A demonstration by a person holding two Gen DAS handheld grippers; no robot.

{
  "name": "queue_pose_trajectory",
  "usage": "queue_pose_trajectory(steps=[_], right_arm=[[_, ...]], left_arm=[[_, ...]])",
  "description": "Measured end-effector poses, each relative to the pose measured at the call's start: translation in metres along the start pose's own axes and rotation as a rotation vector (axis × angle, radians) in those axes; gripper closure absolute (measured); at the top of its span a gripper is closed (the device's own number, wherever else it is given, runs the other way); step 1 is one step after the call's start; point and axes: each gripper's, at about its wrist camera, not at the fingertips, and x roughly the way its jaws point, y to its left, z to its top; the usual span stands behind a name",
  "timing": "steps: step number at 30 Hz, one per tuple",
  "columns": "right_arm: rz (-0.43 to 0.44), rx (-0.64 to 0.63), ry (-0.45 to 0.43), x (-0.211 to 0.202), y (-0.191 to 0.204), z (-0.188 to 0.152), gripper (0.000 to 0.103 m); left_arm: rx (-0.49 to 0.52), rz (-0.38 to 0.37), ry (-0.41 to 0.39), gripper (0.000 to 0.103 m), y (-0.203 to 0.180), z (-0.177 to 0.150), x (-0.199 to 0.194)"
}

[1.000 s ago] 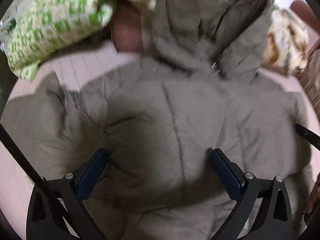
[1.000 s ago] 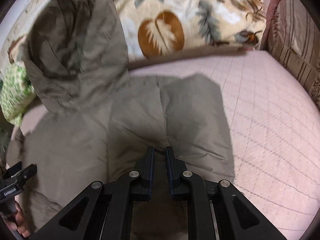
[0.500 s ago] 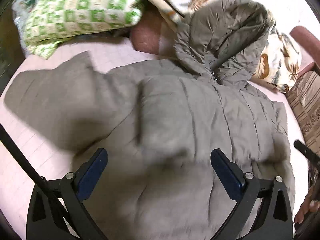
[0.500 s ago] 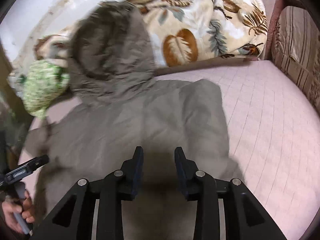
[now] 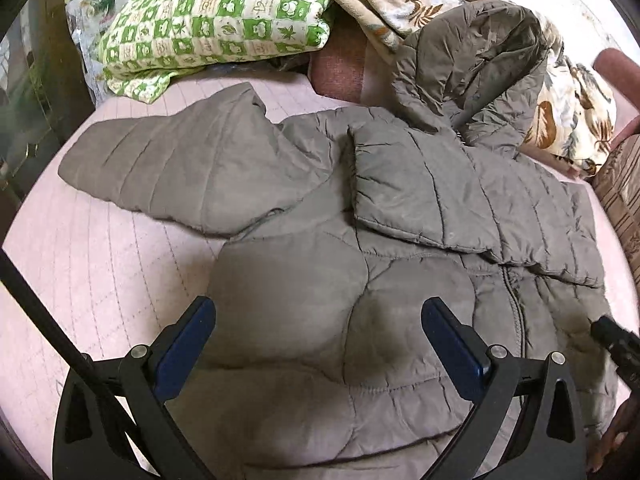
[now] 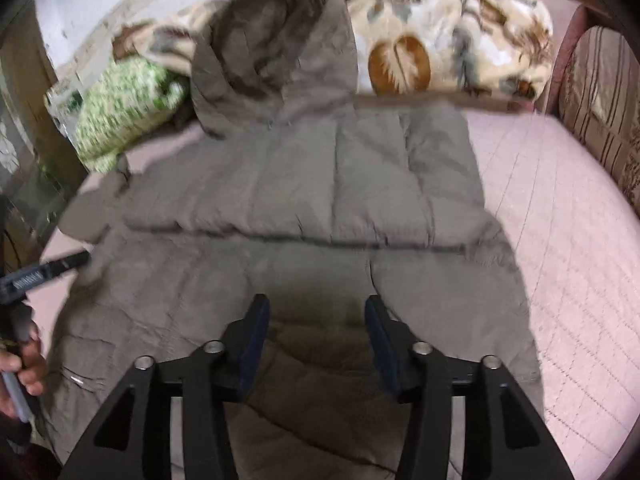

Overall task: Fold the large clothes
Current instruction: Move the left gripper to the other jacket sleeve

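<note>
**Jacket, quilted, hooded, grey-brown: one item, part-folded**

Jacket [image 5: 400,208] lies spread on the pink quilted bed cover [image 5: 100,264], directly ahead of and beneath both sets of fingers. Hood [image 5: 472,60] is propped at the far end against a leaf-print blanket [image 5: 568,120]; a green checked pillow [image 5: 216,16] sits beyond the left gripper's left finger.

Condition: one sleeve [image 5: 420,192] is laid across the chest, ahead of the left gripper's right finger. The other sleeve [image 5: 168,164] is stretched out on the cover, ahead of and outward from its left finger. Zip line [image 5: 516,304] runs just past the right finger.

Left gripper [image 5: 318,334]: fingers spread wide over the lower body panel, nothing between the pads.

Right gripper [image 6: 316,332]: jaws have just been opening and now stand parted above the fabric, with no cloth pinched between them (this view is blurred).

Handling, by judgement: padded and puffy, so likely light for its bulk, soft and springy. Folds will probably lift back unless pressed flat. The shell looks smooth and may slide in a shallow pinch. Not fragile, though the zip could snag.

Where to take hold: the outstretched sleeve near its cuff end for the left fingers, pinching at a stitched channel or seam where the filling is thinnest. For later folds, the hem corners nearest the fingers seem the surest grip.
</note>
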Motion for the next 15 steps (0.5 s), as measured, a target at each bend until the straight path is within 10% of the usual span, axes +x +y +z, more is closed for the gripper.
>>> queue_pose_trajectory(steps=[15], right_arm=[[0.048,0.088,-0.085,-0.015,-0.004,0.009,0.048]], left_arm=[[-0.151,0.013,-0.02,0.0,0.056,0.019,0.007]])
